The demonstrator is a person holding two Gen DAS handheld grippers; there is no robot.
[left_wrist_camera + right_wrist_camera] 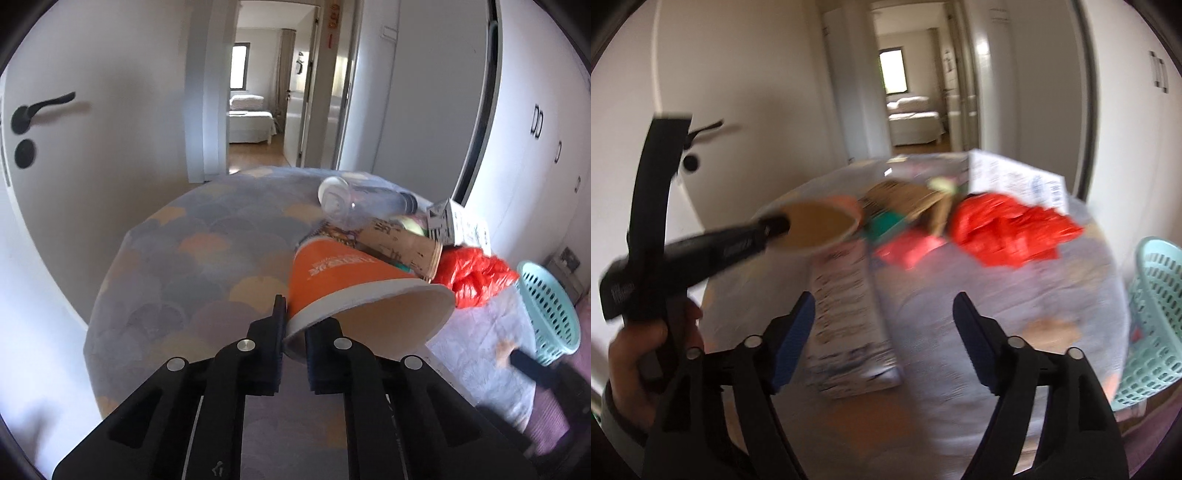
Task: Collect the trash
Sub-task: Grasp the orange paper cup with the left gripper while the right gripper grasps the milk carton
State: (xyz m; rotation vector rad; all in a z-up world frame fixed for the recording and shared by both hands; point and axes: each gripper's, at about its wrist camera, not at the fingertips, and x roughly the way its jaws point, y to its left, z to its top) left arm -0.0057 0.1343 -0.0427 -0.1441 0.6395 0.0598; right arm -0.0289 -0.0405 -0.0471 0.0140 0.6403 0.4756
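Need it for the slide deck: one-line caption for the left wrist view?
Left gripper pinches the rim of an orange paper cup beside a trash pile on a patterned round table.

I saw a round rug (192, 258) with a scalloped pattern in greys and oranges. Beside it stood a white door with a black lever handle (40, 110). Through the open doorway beyond, a white bed (249, 125) showed under a window (239, 66).
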